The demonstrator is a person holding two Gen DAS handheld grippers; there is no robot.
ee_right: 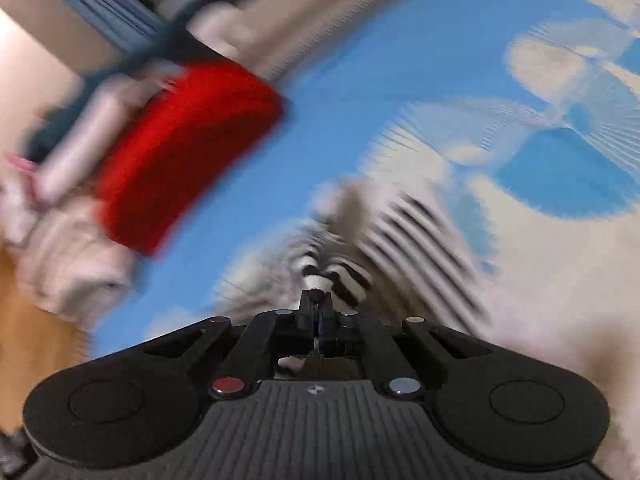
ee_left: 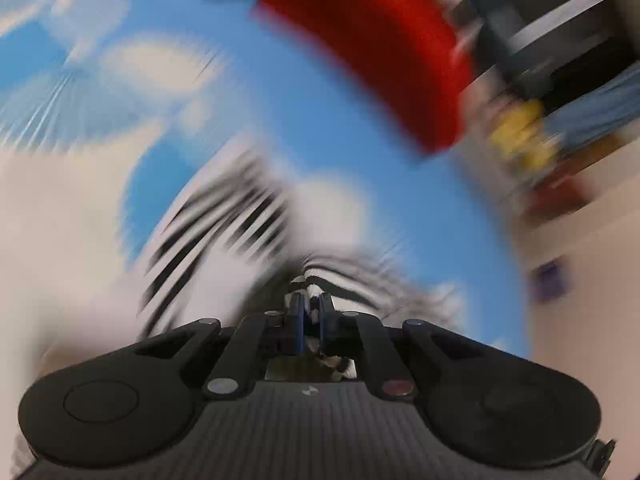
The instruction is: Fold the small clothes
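Both views are motion-blurred. My left gripper (ee_left: pixel 311 308) is shut on a black-and-white striped garment (ee_left: pixel 224 220), which spreads up and left from the tips. My right gripper (ee_right: pixel 317 300) is shut on the same striped garment (ee_right: pixel 416 232), which spreads up and right from the tips. The garment hangs over a blue sheet with white clouds (ee_left: pixel 280 80); the sheet also shows in the right wrist view (ee_right: pixel 360 80). A folded red cloth (ee_left: pixel 372 44) lies on the sheet beyond the left gripper, and it shows at the left in the right wrist view (ee_right: pixel 180 152).
A yellow object (ee_left: pixel 524 136) and dark furniture (ee_left: pixel 560 20) are at the right beyond the sheet. A pale crumpled cloth (ee_right: pixel 68 256) and a pale cylinder (ee_right: pixel 88 136) lie beside the red cloth. Wooden floor (ee_right: pixel 32 340) is at the lower left.
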